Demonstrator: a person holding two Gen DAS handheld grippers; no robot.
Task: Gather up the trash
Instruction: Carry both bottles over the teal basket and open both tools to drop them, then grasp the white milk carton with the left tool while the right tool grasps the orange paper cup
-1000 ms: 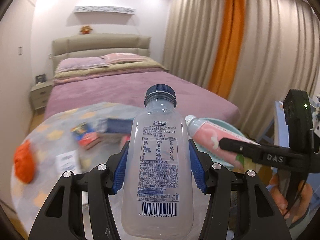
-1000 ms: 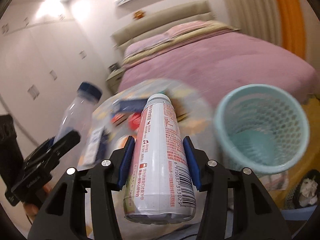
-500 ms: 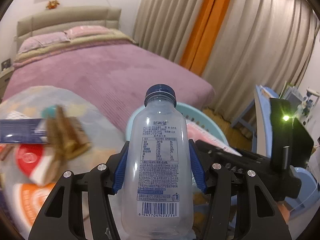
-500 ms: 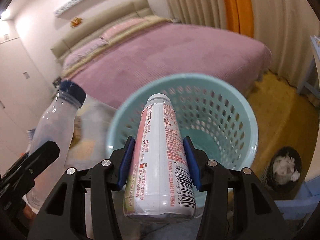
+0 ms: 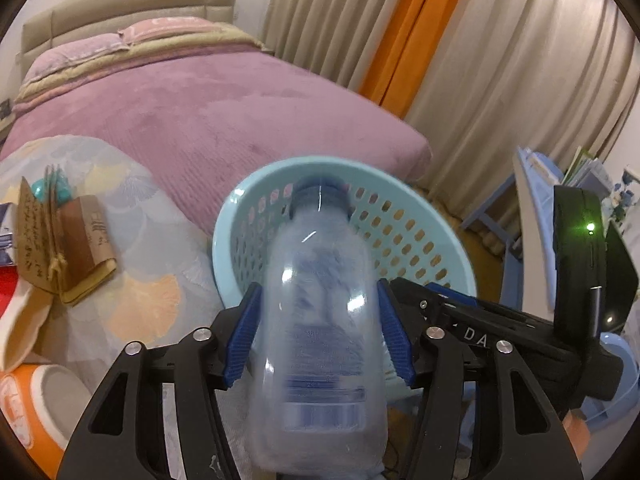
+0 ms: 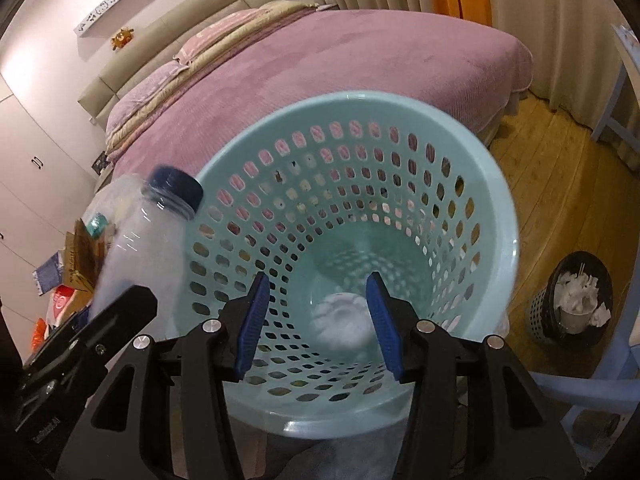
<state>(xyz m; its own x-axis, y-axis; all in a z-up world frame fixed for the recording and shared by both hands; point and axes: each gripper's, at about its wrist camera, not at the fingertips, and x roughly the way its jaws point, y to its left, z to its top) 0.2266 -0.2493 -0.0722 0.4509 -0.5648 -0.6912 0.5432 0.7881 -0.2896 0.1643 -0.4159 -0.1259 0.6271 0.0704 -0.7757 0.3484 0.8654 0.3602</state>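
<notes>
A light blue perforated basket (image 6: pixel 472 184) fills the right wrist view; it also shows in the left wrist view (image 5: pixel 420 236). My right gripper (image 6: pixel 316 320) is open and empty over its mouth. The pink-and-white bottle (image 6: pixel 342 322) lies blurred at the basket bottom. My left gripper (image 5: pixel 320 332) has its jaws apart around a clear bottle with a dark blue cap (image 5: pixel 320 320), blurred and tilted toward the basket. The same bottle (image 6: pixel 144 236) shows at the basket's left rim in the right wrist view.
A table with a patterned cloth (image 5: pixel 140 280) holds a brown notebook (image 5: pixel 68 236), an orange-white cup (image 5: pixel 36 400) and packets. A purple bed (image 5: pixel 200 100) lies behind. A small black bin with tissues (image 6: pixel 572 300) stands on the wooden floor. A blue chair (image 5: pixel 532 208) is at right.
My right gripper opened and the pink-and-white bottle dropped into the basket. My left gripper's jaws spread and the clear bottle is blurred, tipping toward the basket. Both grippers moved closer to the basket.
</notes>
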